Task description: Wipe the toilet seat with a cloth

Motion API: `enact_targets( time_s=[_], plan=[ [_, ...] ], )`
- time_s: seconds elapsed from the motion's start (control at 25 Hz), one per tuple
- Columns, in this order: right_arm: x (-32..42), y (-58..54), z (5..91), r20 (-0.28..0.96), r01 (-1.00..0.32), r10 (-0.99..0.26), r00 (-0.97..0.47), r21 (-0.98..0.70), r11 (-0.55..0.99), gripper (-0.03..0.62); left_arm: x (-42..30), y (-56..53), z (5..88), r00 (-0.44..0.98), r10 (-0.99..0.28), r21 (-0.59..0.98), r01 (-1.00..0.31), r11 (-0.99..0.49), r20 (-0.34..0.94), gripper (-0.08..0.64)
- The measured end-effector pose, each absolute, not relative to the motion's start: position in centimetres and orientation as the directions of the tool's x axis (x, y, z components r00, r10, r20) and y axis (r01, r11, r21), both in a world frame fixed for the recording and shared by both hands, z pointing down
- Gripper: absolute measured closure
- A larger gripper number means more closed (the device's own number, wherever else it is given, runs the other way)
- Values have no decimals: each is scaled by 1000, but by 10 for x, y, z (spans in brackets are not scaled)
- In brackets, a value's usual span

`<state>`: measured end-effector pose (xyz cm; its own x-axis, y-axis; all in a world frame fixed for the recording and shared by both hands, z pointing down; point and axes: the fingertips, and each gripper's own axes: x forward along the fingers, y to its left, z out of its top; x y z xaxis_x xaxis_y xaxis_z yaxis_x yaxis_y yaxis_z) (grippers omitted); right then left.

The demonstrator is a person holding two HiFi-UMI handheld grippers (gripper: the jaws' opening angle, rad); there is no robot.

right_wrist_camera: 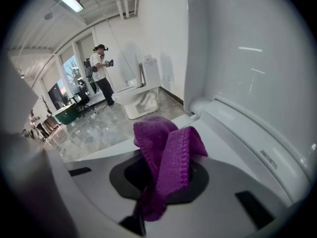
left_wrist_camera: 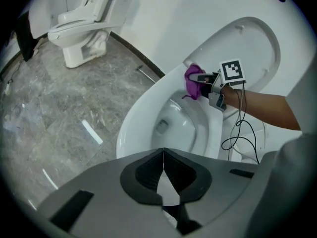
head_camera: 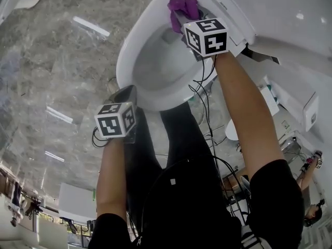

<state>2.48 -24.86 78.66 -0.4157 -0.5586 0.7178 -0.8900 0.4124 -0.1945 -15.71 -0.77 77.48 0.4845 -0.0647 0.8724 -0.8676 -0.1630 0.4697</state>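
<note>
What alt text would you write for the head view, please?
The right gripper holds a purple cloth at the back of a white toilet seat, seen from above. The left gripper, shut and empty, hangs near its front edge over a grey marble floor.

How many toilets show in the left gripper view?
2: one toilet at centre, lid up, with the purple cloth at its rim; a second toilet at upper left. Others may be hidden.

R gripper (head_camera: 180, 21) holds purple cloth (head_camera: 181, 4) on seat (head_camera: 127, 51) at its rear, by the raised lid (head_camera: 270, 9). L gripper (head_camera: 126, 95) sits low, just beside seat's front, over grey marble floor (head_camera: 52, 61).
</note>
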Motion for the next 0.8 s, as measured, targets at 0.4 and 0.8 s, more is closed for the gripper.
enact_targets(
  time_s=[0.4, 0.8],
  plan=[
    [113, -165, 795, 800, -998, -598, -53, -51, 20, 537, -156, 1, 759, 486, -46, 464, -855, -233, 873, 551],
    [113, -76, 717, 829, -985, -559, -30, -118, -122, 537, -127, -31, 667, 514, -151, 431, -820, -377, 844, 551]
  ],
)
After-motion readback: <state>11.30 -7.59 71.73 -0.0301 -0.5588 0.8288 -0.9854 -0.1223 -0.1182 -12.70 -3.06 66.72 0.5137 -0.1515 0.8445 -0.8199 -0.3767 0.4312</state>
